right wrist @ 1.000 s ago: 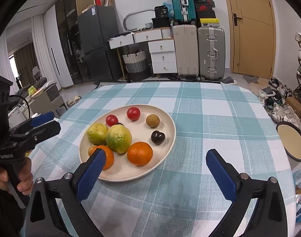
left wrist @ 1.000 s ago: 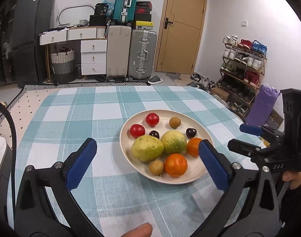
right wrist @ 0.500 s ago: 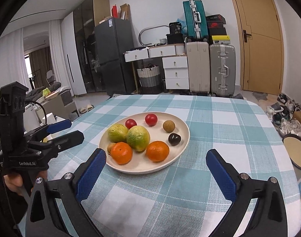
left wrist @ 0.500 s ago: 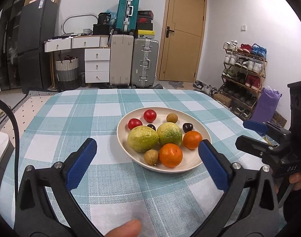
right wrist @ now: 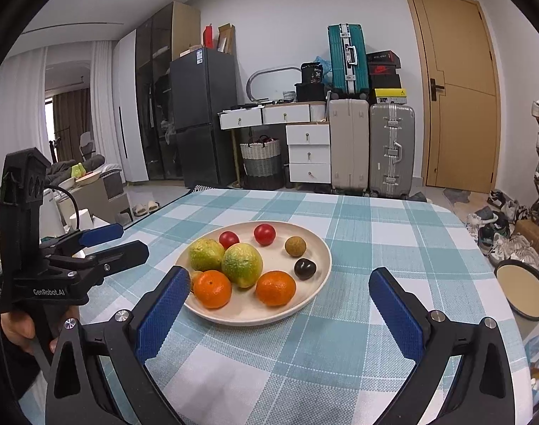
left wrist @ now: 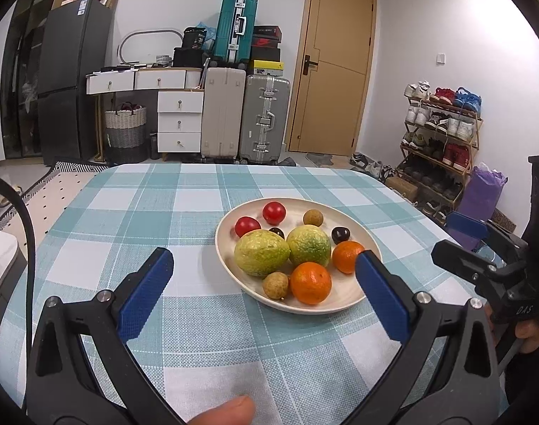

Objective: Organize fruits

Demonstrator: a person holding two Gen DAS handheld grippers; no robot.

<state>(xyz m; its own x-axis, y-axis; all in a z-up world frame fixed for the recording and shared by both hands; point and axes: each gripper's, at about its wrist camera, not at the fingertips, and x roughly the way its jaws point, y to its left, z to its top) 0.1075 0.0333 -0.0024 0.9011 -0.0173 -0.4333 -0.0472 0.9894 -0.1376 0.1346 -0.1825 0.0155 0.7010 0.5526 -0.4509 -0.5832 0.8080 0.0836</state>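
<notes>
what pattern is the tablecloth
Teal and white checks on the tablecloth, clearest in the right wrist view.

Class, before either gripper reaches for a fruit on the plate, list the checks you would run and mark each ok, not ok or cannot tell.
1. Left gripper open, holding nothing: ok.
2. Right gripper open, holding nothing: ok.
3. Plate fully on the table: ok.
4. All fruit on the plate, none spilled: ok.
5. Near orange free of neighbours on its near side: ok.
6. Where the sorted fruit should go: cannot tell.
</notes>
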